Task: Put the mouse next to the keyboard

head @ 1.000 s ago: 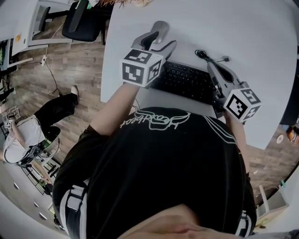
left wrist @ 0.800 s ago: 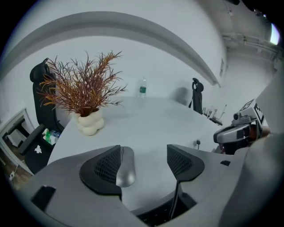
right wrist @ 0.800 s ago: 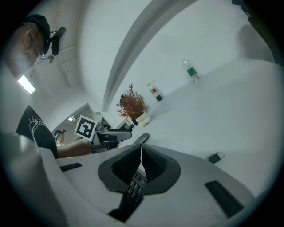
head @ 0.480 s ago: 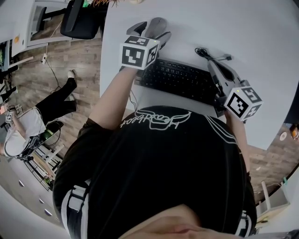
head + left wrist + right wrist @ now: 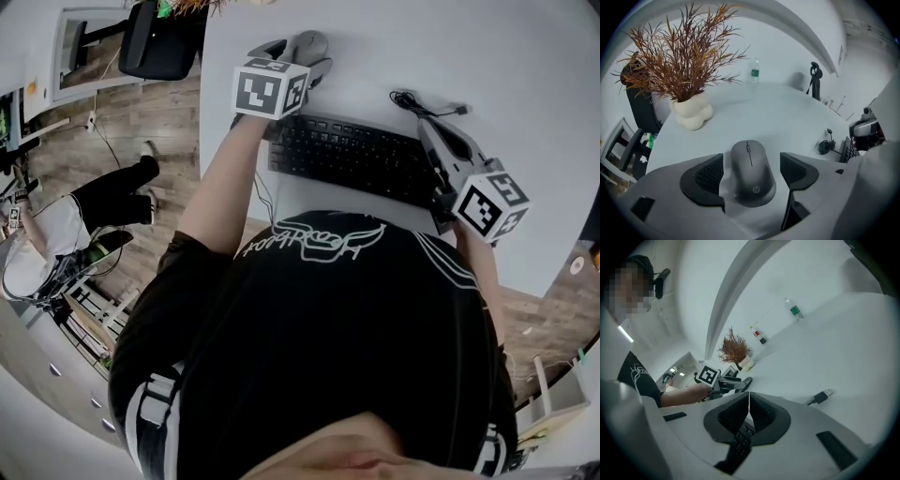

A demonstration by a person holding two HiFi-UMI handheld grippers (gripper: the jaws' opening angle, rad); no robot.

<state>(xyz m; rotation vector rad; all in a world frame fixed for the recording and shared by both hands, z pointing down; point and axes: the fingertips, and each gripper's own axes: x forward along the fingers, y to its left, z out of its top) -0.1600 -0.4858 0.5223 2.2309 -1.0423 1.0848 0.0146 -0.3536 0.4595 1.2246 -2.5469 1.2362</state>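
A dark grey mouse (image 5: 751, 171) rests on the white table (image 5: 525, 84), just beyond the far-left corner of the black keyboard (image 5: 356, 155). My left gripper (image 5: 751, 174) is open and its jaws have just been opening. The mouse (image 5: 309, 42) lies between the pads (image 5: 708, 176), with a thin gap on each side. My right gripper (image 5: 749, 413) is shut on nothing and hovers over the keyboard's (image 5: 740, 439) right end. In the head view the left gripper (image 5: 295, 52) is at the top left and the right gripper (image 5: 427, 131) at the right.
A potted dry plant (image 5: 686, 79) stands beyond the mouse near the table's edge. A coiled USB cable (image 5: 422, 103) lies behind the keyboard's right end. A water bottle (image 5: 754, 71) stands at the far side. An office chair (image 5: 164, 42) and a seated person (image 5: 56, 253) are off to the left.
My left gripper has moved away from me and sunk toward the table with the mouse. Its jaws have spread off the mouse. The right gripper has stayed in place.
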